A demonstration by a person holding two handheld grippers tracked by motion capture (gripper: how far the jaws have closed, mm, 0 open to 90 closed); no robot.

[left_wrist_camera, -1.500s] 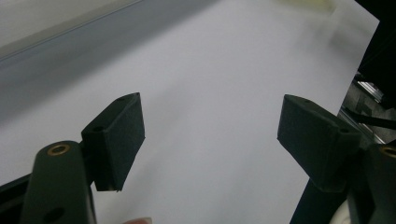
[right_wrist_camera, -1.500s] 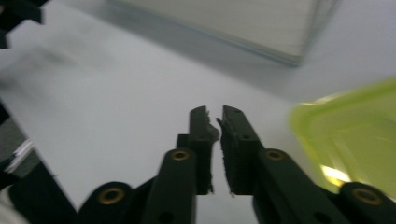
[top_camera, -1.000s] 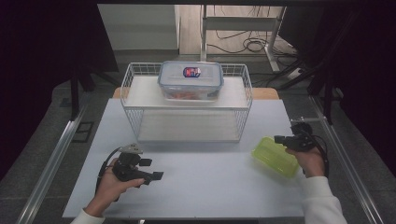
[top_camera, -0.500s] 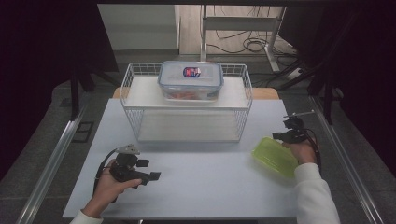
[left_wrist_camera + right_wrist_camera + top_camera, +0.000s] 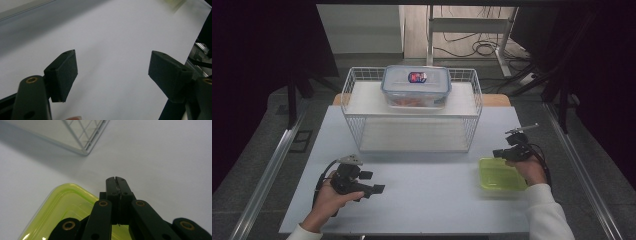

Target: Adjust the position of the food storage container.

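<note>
A white table [image 5: 422, 200] filled the middle of the high view, with dark floor on either side. At the near left, a person's left hand [image 5: 324, 200] held the left gripper [image 5: 373, 182] low over the table, pointing to the right across the bare surface. In the left gripper view its two black jaws stood wide apart with nothing between them, only the plain white tabletop beyond. Farther back, in the centre, stood a white wire basket rack [image 5: 412, 112], its front open, with a flat shelf on top. On that shelf sat a clear lidded food container [image 5: 416, 86] with a small red and blue label on its lid. At the near right, a lime-green plastic lid [image 5: 501, 174] lay flat on the table. The person's right hand [image 5: 532, 170], in a white sleeve, held the right gripper [image 5: 498, 152] just above the lid's far edge, pointing left. In the right gripper view its jaws were pressed tightly together, holding nothing, with the green lid beneath them and a corner of the wire rack ahead.
</note>
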